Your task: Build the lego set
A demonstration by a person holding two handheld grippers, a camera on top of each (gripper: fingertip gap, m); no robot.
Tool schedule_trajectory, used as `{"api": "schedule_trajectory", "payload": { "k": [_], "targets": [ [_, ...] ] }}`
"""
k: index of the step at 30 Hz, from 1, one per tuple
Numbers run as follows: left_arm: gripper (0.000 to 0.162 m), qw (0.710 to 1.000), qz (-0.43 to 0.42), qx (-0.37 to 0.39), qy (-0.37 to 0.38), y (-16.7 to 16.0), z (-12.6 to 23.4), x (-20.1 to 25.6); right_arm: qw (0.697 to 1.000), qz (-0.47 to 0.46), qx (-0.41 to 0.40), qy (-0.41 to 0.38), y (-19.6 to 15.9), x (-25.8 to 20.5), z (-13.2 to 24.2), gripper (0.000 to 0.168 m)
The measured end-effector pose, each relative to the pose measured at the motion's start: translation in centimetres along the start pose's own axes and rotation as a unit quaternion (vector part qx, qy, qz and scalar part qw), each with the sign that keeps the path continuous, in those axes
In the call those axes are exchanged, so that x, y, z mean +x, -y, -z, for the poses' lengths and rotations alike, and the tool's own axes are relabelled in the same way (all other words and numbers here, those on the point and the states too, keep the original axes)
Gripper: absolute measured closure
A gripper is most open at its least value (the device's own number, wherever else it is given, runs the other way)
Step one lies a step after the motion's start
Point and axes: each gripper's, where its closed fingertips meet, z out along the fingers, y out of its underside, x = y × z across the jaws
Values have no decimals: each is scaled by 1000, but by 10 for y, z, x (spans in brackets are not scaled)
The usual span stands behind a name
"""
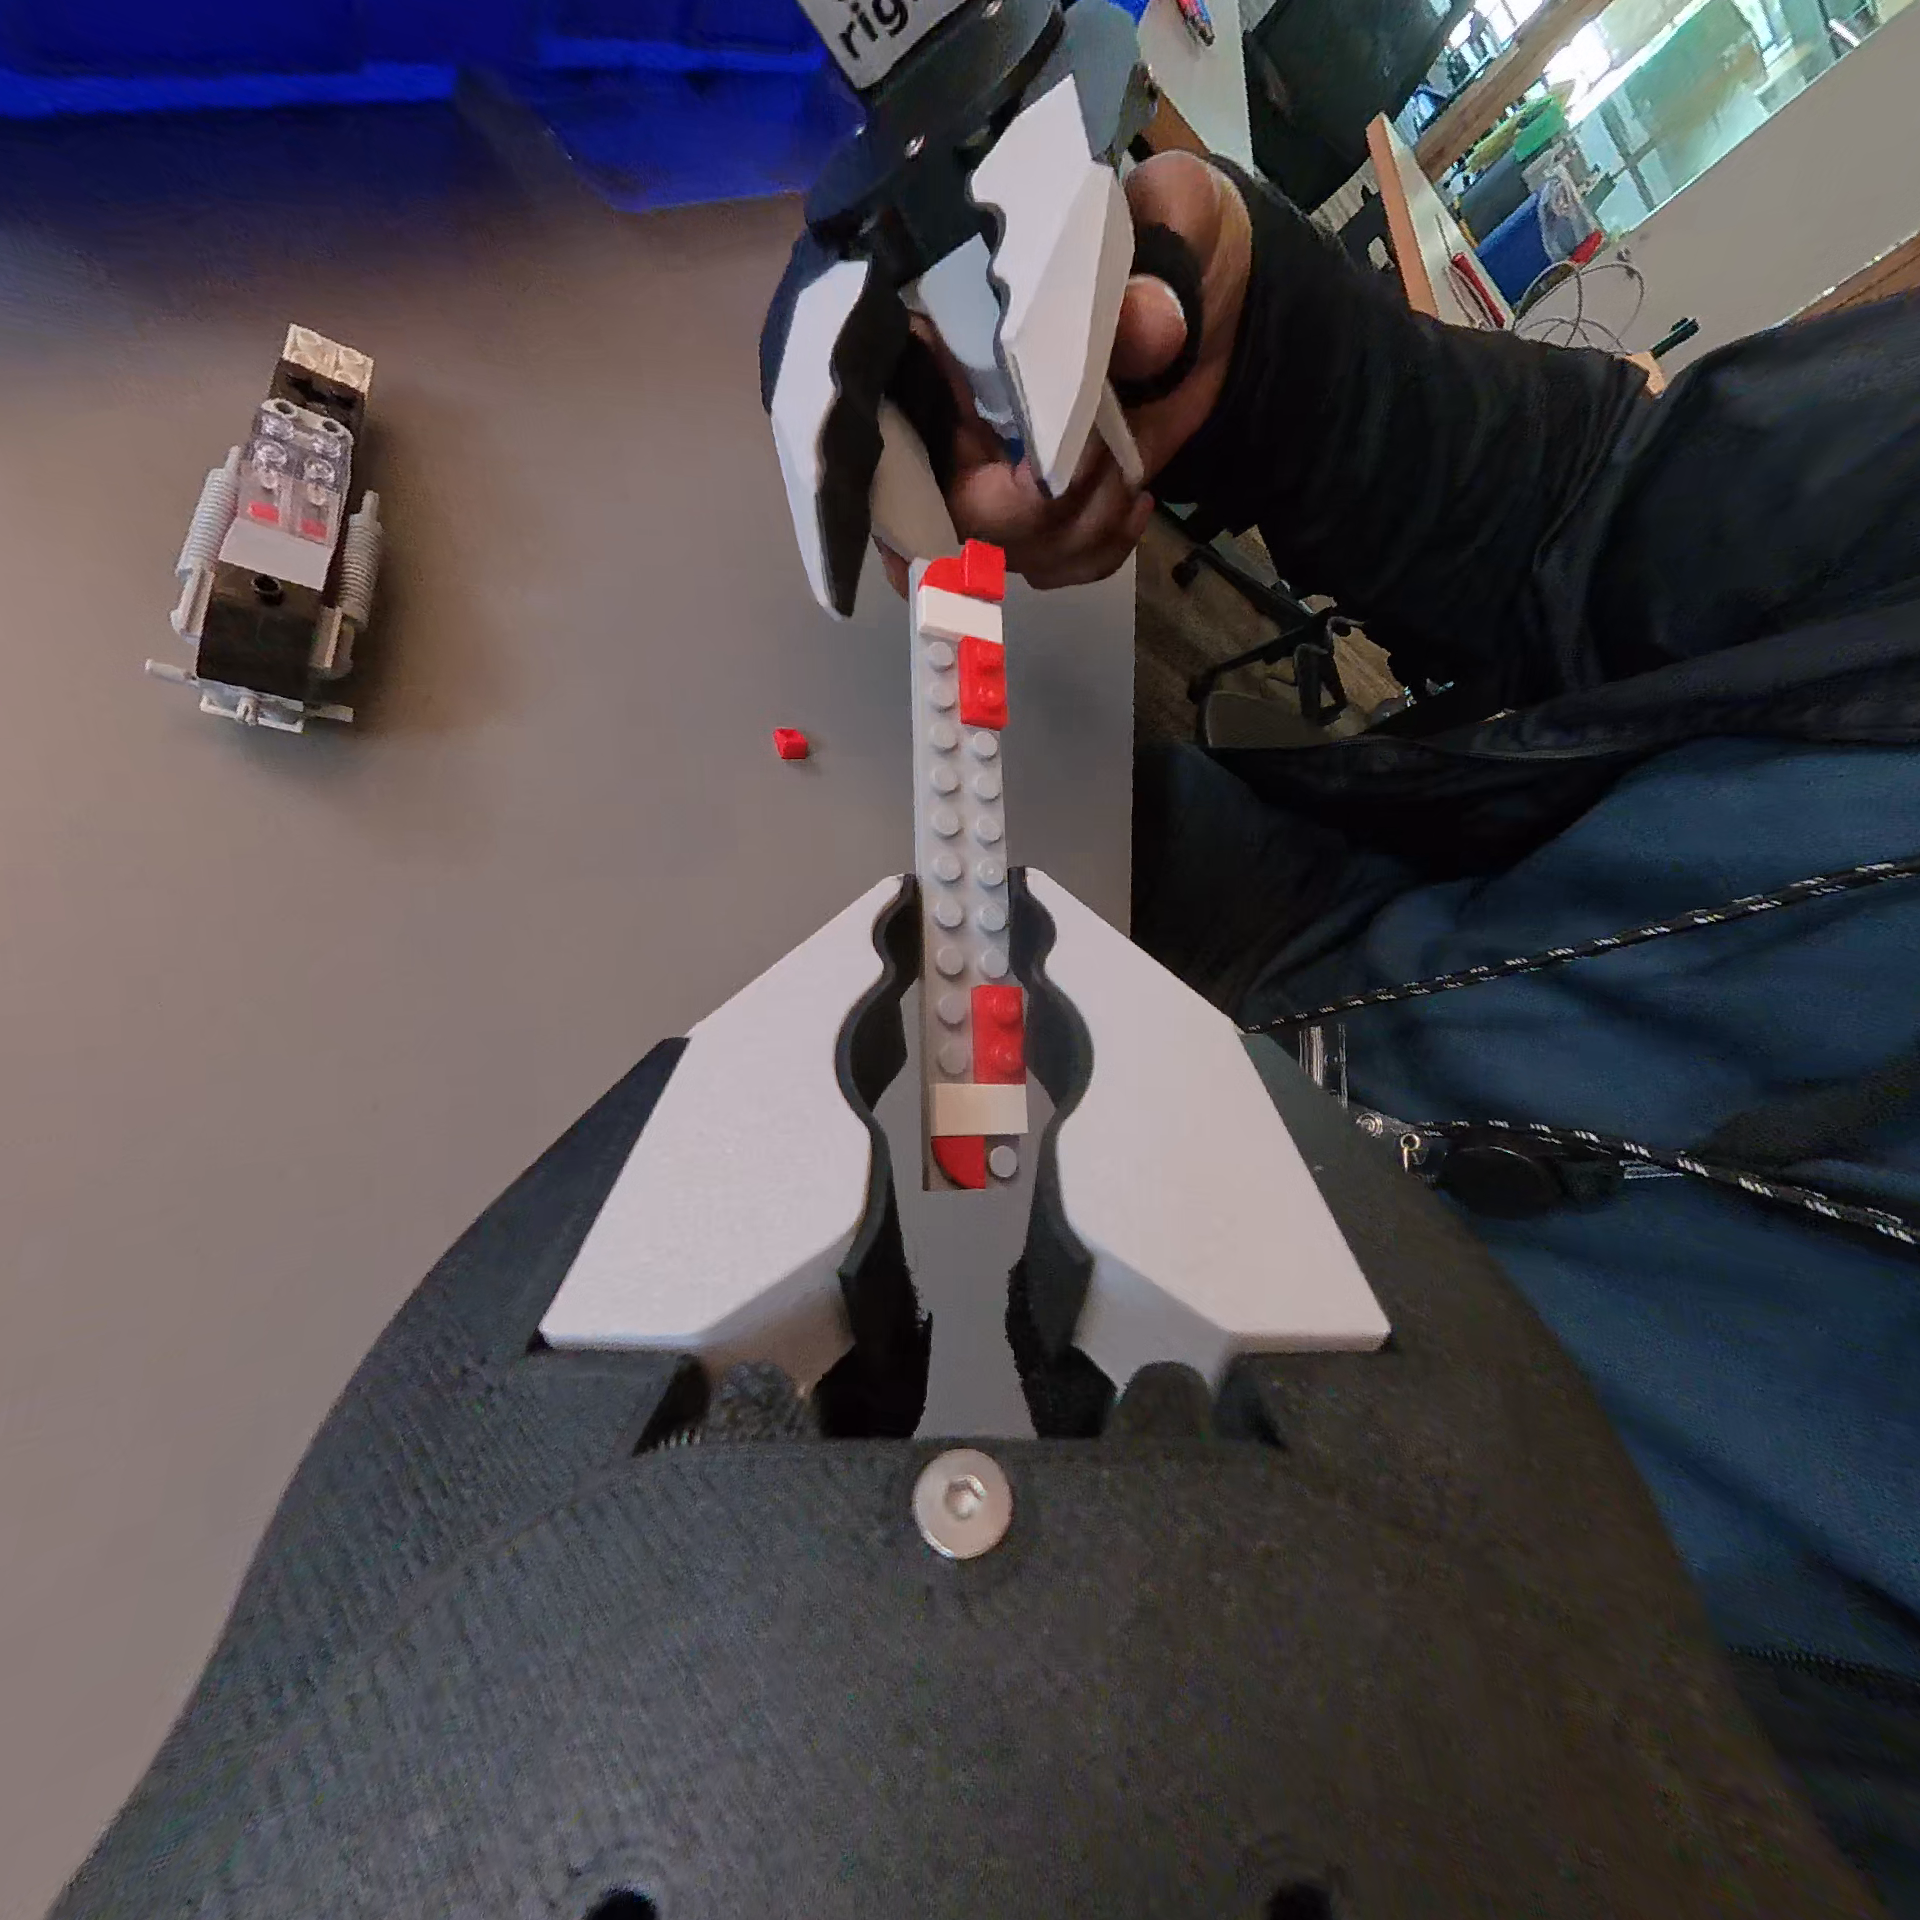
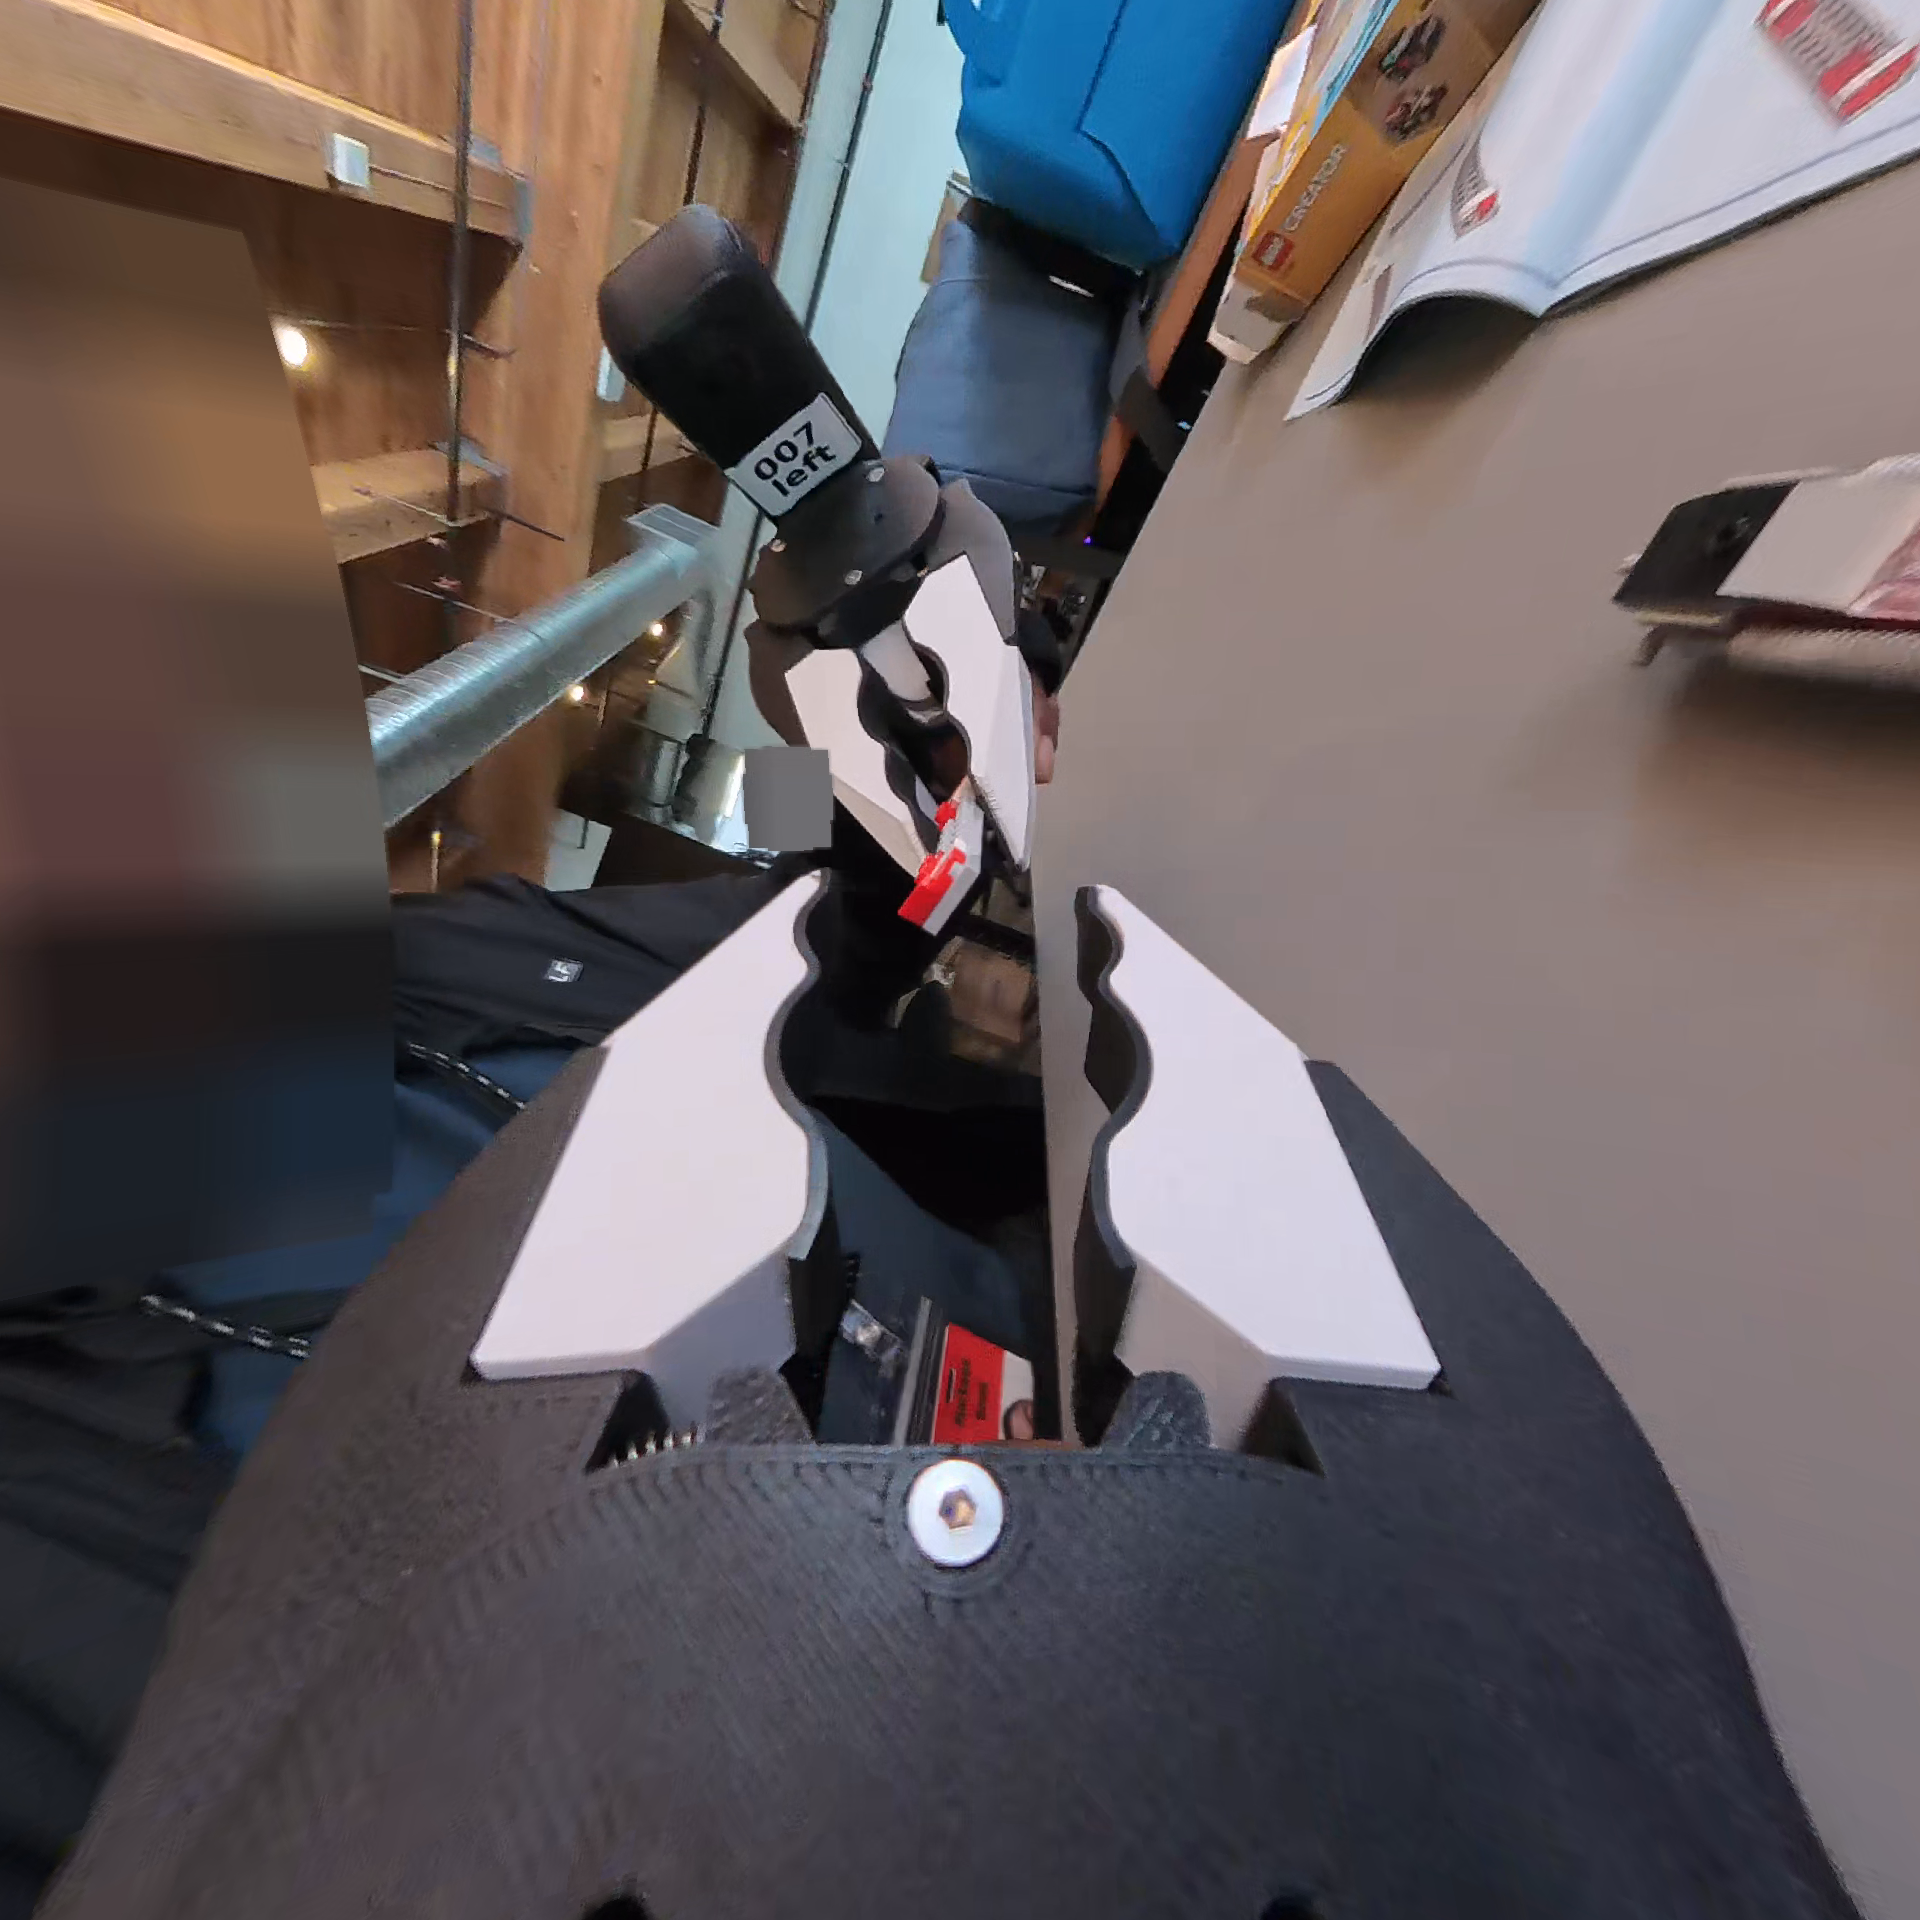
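In the left wrist view my left gripper [image 1: 961, 883] is shut on a long grey studded plate [image 1: 961, 810]. The plate carries red and white pieces at both ends and points away from me, above the grey table [image 1: 468, 935]. A small red piece [image 1: 982, 566] sits on its far tip. My right gripper [image 1: 940, 540] hangs open right at that far tip, with nothing between its fingers. In the right wrist view my right gripper [image 2: 951, 894] is open and empty. Just beyond it the left gripper [image 2: 966, 821] holds the plate's red and white end [image 2: 940, 873].
A black and grey built sub-assembly [image 1: 275, 540] lies on the table at left, also in the right wrist view [image 2: 1787, 582]. A loose small red piece [image 1: 792, 743] lies near the plate. An open instruction booklet [image 2: 1621, 177] and the set's box [image 2: 1340, 177] lie far off. The table edge [image 1: 1132, 779] runs beside the plate.
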Motion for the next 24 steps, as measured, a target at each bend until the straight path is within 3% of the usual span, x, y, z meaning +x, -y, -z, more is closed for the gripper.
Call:
{"api": "schedule_trajectory", "payload": {
  "k": [11, 19, 24],
  "targets": [
    [146, 1000, -10, -2, -2, 0, 0, 2, 999, -30, -13, 34, -8, -2, -9, 127],
    [146, 1000, -17, -4, -3, 1, -1, 4, 998, -33, -9, 55, -8, -6, -10, 138],
    [146, 1000, -19, -7, 2, 1, -2, 4, 998, -21, -10, 60, -9, -10, -12, 156]
  ]
}}
